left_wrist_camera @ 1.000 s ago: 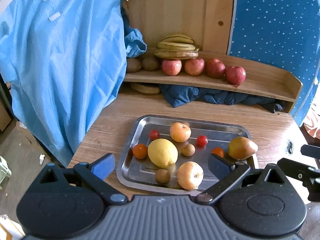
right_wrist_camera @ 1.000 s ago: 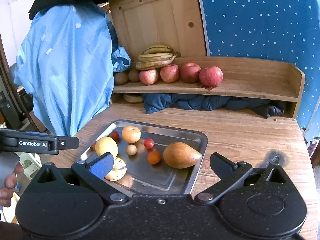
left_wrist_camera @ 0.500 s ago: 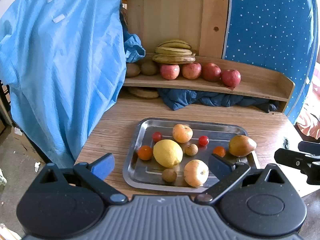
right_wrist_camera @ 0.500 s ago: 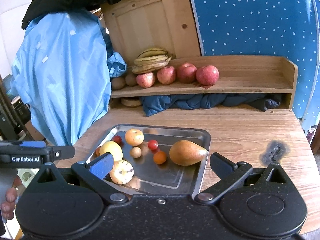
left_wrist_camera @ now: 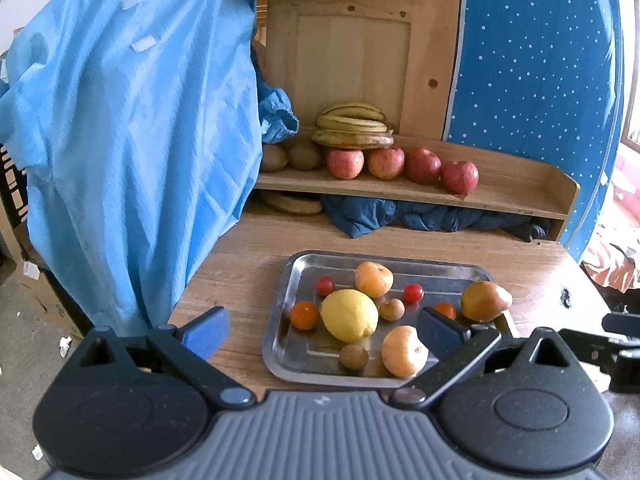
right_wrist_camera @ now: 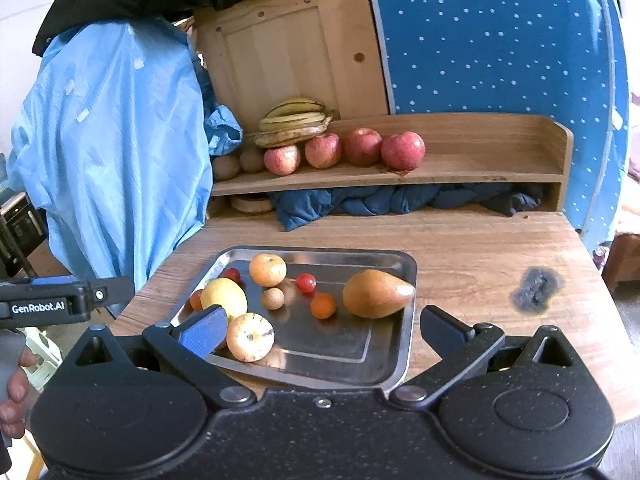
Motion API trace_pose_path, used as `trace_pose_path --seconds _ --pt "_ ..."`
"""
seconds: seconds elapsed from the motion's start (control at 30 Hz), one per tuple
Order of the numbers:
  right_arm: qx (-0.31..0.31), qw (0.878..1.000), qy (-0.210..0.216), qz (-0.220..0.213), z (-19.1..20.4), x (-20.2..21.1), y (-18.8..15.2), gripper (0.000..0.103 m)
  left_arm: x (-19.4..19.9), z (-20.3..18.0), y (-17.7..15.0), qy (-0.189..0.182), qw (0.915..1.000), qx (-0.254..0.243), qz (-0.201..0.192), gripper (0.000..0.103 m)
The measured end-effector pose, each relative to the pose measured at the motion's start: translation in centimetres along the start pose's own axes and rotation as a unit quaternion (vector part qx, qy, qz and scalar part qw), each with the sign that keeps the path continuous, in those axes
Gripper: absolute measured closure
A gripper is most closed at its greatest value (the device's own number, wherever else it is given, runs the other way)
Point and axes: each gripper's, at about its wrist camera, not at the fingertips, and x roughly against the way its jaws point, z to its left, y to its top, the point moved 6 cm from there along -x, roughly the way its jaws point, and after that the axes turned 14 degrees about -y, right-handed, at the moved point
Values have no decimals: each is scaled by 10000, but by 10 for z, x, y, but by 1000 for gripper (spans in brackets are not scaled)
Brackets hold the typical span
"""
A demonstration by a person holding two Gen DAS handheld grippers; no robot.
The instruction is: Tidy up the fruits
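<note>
Four apples and bananas sit on the shelf, while nine fruits wait in the tray; both tools, left tool and right tool, are spread and hold nothing.

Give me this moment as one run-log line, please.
left tool: open, empty | right tool: open, empty | tray: pear, lemon, small fruits | shelf: apples, bananas

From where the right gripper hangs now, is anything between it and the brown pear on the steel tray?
Nothing visible. The right gripper is open, and the brown pear lies beyond its fingers on the steel tray, with bare metal between. The small orange fruit sits left of the pear.
</note>
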Motion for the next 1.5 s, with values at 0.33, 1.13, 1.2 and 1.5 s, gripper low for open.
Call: trace_pose_path --seconds 0.33,1.13,1.2,1.5 --pt "115 9996 -215 139 16 22 -19 1 13 19 -18 -106 9998 116 149 1" --pt "-331 9973 -649 85 42 62 -73 1 38 27 -56 -531 9976 -59 439 1" --pt "-298 9973 -664 104 40 57 -73 1 38 27 -57 -506 9976 -32 481 1" --pt "-204 9976 -641 162 45 50 -71 1 36 30 -63 -453 9972 -13 594 1"
